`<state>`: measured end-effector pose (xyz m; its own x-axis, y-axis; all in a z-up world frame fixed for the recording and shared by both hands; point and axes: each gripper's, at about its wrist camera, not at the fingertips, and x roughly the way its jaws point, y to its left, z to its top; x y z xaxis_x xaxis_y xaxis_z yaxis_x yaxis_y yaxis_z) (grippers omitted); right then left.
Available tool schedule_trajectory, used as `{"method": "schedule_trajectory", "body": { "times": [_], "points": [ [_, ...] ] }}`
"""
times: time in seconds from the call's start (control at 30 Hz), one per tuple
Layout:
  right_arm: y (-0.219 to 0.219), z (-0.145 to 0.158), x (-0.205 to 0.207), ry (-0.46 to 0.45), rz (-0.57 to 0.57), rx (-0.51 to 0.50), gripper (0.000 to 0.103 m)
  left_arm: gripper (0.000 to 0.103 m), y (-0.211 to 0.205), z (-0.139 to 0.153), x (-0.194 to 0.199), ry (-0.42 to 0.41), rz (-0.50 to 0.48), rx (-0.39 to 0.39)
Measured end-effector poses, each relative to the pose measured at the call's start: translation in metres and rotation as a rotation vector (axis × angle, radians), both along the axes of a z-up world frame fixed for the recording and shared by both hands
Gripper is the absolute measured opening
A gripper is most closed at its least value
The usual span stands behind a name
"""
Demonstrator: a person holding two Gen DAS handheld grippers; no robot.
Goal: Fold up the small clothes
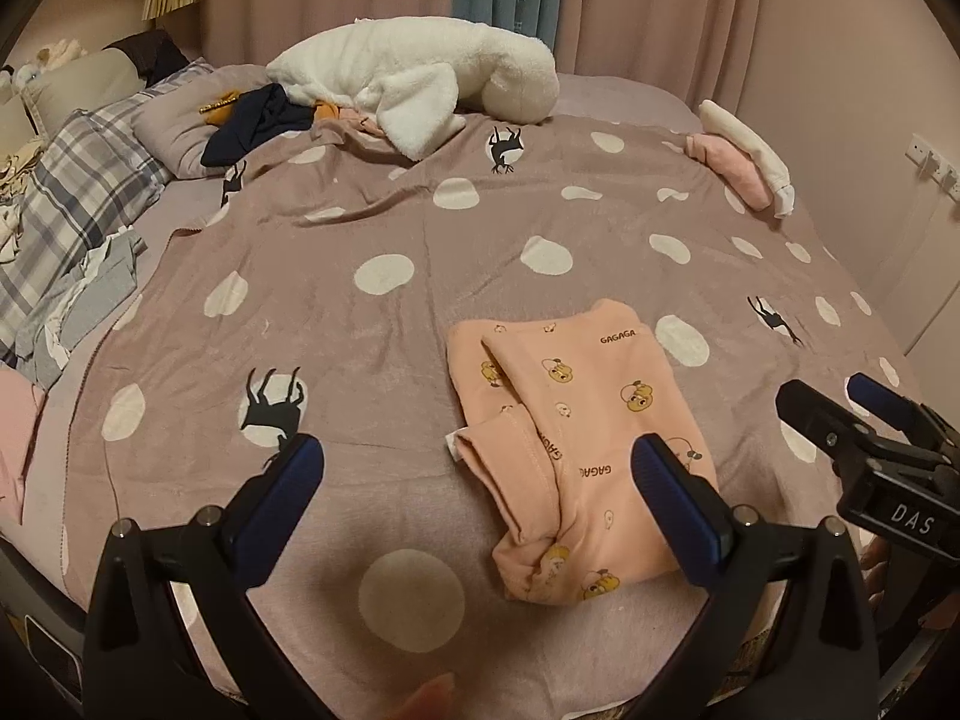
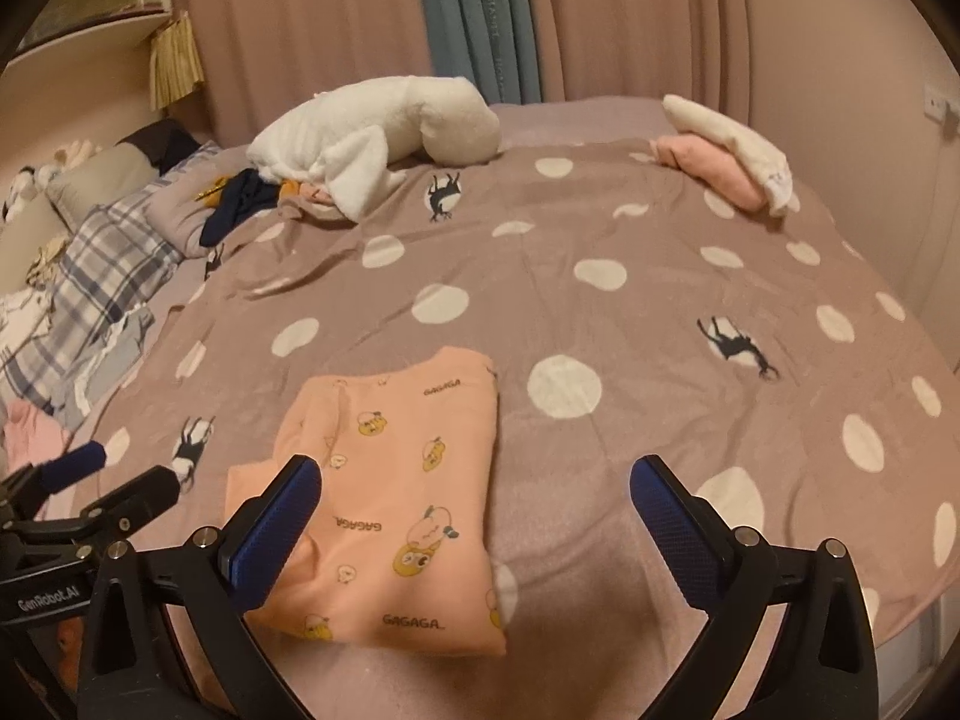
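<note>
Peach garment [image 2: 396,504] near bed's [image 2: 660,312] front edge, long axis front to back. Between left gripper [image 1: 474,480] and right gripper [image 2: 474,498]; both spread, empty, about equally near.

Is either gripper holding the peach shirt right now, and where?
Neither. The left gripper and right gripper are both open above the peach shirt.

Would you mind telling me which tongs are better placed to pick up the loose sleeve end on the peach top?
Left, probably. The loose sleeve end lies between the open left tongs, on the left side of the peach top. The right tongs, also open, hover over the top's right edge.
</note>
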<state>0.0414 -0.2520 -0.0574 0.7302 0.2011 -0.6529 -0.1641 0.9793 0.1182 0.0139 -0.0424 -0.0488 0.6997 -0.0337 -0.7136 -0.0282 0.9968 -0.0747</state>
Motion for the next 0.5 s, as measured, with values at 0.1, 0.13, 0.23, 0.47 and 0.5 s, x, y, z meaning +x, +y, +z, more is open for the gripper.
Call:
{"method": "schedule_trajectory", "body": {
  "times": [0.1, 0.13, 0.23, 0.47, 0.5],
  "points": [
    [0.002, 0.000, -0.003, 0.000, 0.002, 0.000, 0.102, 0.103, 0.003, 0.000, -0.004, 0.002, -0.003, -0.002],
    [0.003, -0.001, -0.004, 0.004, 0.006, 0.004, 0.102, 0.103, 0.004, -0.001, -0.006, 0.006, -0.003, -0.001],
    [0.005, -0.003, -0.007, 0.012, 0.014, 0.016, 0.102, 0.103, 0.005, -0.005, -0.008, 0.019, -0.004, 0.000],
    [0.011, -0.009, -0.011, 0.032, 0.039, 0.040, 0.102, 0.103, 0.005, -0.014, -0.011, 0.058, -0.036, -0.035],
    [0.011, -0.009, -0.012, 0.035, 0.041, 0.040, 0.102, 0.103, 0.004, -0.014, -0.012, 0.058, -0.035, -0.031]
  ]
}}
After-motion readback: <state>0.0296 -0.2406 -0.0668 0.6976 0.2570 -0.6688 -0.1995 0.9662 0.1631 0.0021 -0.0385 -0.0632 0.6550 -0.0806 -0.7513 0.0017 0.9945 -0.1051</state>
